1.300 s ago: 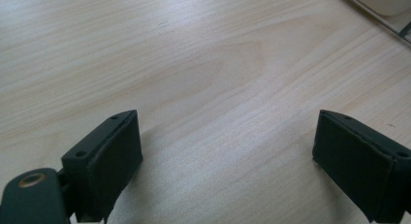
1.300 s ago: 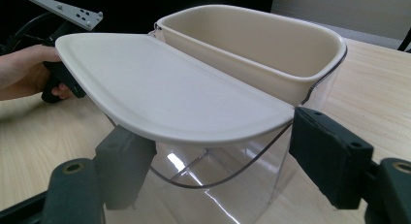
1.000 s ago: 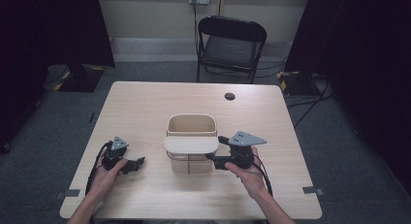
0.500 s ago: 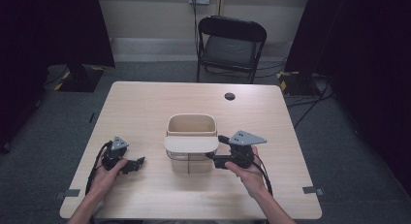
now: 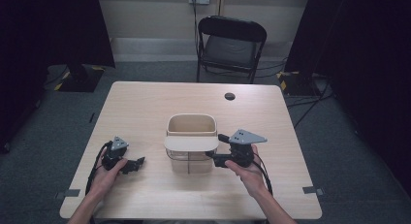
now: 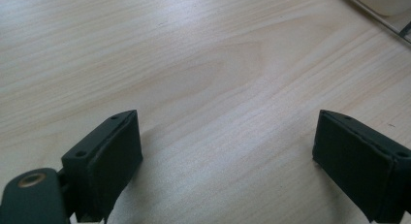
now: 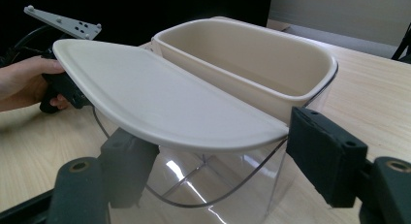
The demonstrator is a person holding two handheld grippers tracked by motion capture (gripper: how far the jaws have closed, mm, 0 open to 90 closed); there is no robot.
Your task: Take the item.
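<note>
Container (image 6: 383,1) cut off at top edge, left gripper view; black disc (image 5: 229,96) too small to ID.

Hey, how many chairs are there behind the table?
1: a black folding chair stands beyond the table's far edge, near the wall. The dark areas at both sides could hide others.

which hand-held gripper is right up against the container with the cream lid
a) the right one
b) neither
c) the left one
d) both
a: in the high view the right hand-held gripper sits at the container's side under the cream lid, its jaws open around the clear wall, while the left hand-held gripper rests apart over bare table.
</note>
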